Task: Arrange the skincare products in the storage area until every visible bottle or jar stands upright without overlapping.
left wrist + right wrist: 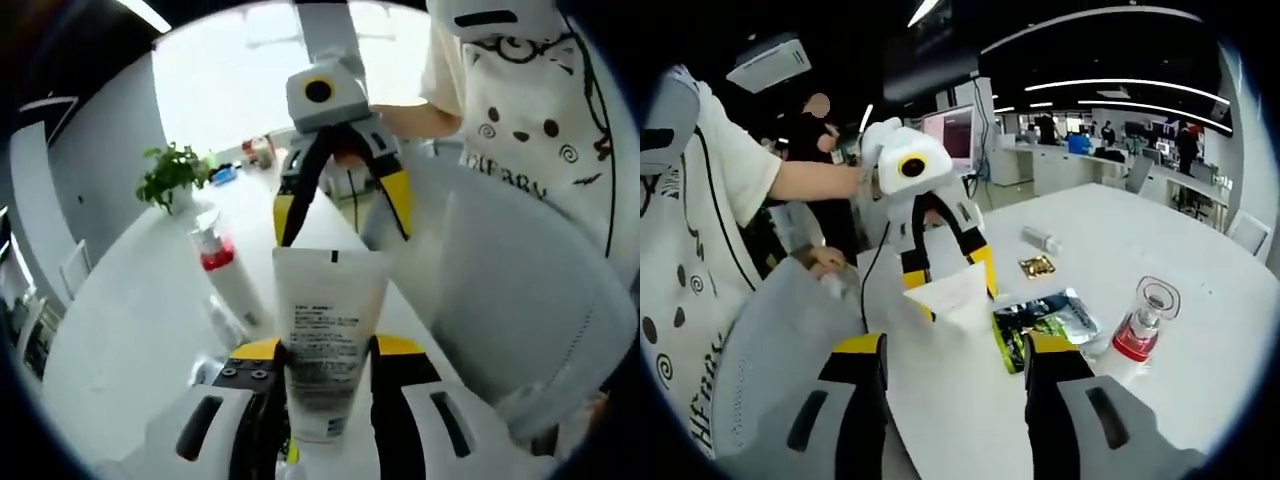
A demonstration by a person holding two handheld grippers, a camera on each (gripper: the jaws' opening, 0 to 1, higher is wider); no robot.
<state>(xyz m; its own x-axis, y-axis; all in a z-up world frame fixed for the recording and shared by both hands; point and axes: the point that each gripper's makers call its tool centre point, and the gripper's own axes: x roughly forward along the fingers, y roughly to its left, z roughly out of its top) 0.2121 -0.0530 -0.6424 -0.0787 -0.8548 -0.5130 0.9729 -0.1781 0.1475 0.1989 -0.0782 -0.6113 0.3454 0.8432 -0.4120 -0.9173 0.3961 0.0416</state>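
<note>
Left tool [318,385] gripping white tube [325,335], right tool [955,365] spread, table edge [902,440] near.

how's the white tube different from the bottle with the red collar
The white tube is flat and wide, held off the table between the left gripper fingers; the red-collared bottle is round and slim, resting free on the white table. The tube shows printed text; the bottle has a clear cap. Both are mostly white.

An open-plan office: rows of desks [1090,165], a computer monitor [950,135], strip ceiling lights [1140,85].
</note>
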